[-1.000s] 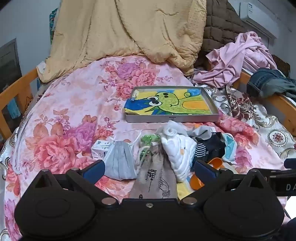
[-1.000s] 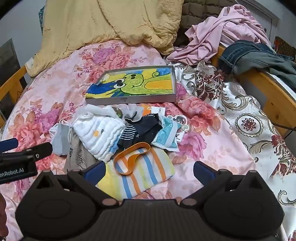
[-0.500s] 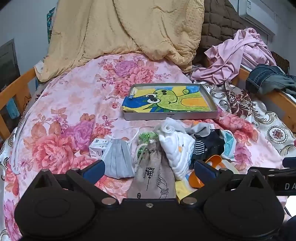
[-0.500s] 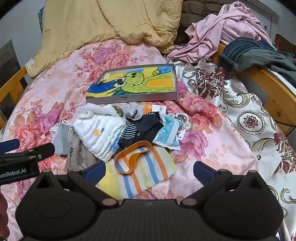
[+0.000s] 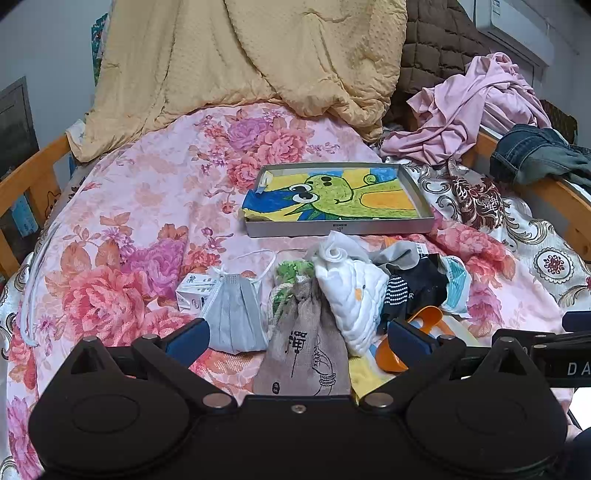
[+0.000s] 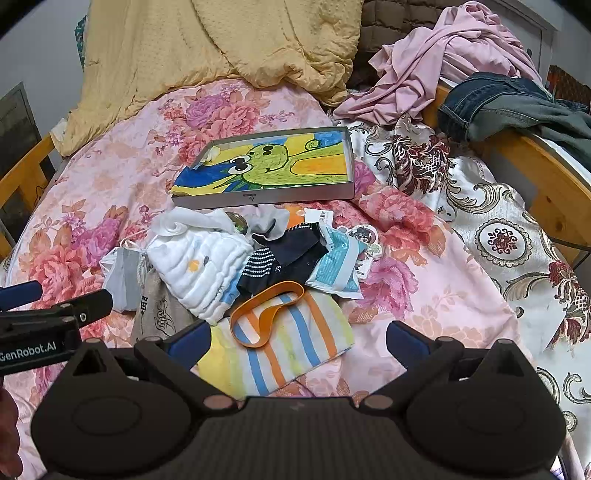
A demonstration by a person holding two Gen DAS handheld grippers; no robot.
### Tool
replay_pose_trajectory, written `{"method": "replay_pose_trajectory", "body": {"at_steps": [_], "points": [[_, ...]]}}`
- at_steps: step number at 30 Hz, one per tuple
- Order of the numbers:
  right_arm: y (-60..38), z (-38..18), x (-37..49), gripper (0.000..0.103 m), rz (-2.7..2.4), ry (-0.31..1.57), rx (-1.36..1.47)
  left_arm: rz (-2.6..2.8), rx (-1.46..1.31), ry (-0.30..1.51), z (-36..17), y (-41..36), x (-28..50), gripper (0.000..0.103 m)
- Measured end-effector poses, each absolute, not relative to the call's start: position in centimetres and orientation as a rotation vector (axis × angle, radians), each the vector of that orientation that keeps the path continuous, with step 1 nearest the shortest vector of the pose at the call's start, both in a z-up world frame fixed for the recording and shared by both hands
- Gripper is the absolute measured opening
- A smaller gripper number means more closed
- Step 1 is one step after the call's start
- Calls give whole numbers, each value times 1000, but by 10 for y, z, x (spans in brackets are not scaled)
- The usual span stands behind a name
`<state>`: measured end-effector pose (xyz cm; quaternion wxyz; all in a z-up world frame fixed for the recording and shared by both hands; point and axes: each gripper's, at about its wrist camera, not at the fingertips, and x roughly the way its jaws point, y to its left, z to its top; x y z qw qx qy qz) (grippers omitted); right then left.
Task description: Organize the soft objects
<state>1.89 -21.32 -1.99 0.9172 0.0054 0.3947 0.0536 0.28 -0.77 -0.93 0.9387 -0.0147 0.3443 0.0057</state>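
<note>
Where quilt (image 5: 140, 206) spreads, clothes (image 5: 476, 110) pile r.

A floral sheet (image 5: 140, 206) covers the bed. At the far end a yellow quilt (image 5: 258, 55) is heaped, with a brown quilted pad (image 5: 436, 40) right of it. A pink garment (image 5: 480, 107) lies crumpled at the far right, beside jeans (image 6: 509, 103) draped over the wooden rail (image 6: 546, 173). A cream brocade cloth (image 6: 498, 229) runs along the right side. Another rail (image 5: 26, 177) shows on the left, with a dark frame (image 5: 14, 122) against the wall behind it. An air conditioner (image 5: 513, 22) hangs at the top right.
</note>
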Motion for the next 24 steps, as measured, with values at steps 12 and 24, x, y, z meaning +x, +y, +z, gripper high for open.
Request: {"method": "replay_pose_trajectory", "body": {"at_steps": [12,24], "points": [[-208,-19,20,103,108,804,11,12,-32,705,-8,-8,3,102],[-211,-18,21,103,108,804,15,13,-32,705,-8,-8,3,102]]}}
